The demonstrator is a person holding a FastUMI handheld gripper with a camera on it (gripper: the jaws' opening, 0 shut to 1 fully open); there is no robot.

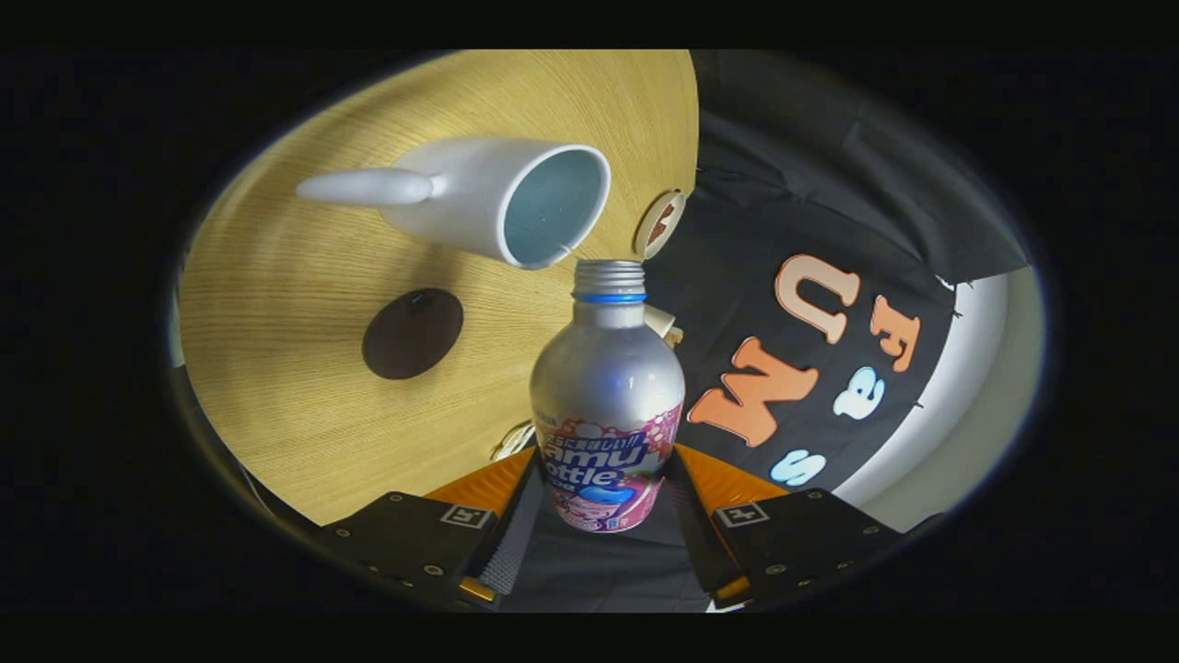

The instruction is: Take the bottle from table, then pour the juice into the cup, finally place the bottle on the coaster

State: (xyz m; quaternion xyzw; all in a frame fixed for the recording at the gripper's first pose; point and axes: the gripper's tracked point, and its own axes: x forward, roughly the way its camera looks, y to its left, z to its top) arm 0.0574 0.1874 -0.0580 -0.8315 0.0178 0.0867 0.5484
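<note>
Your gripper (pixel 603 502) held the bottle (pixel 608 405) by its lower body, both fingers (pixel 502 502) pressed against its sides, with the capless neck reaching toward 12 o'clock. Just past the neck the cup (pixel 497 198) stood on the table (pixel 304 387), its mouth close to the bottle's opening and its handle running out toward 10 o'clock. The dark round coaster (pixel 412 333) lay bare on the table at about 10 o'clock from the bottle, apart from the cup, nearer the fingers than the cup was.
</note>
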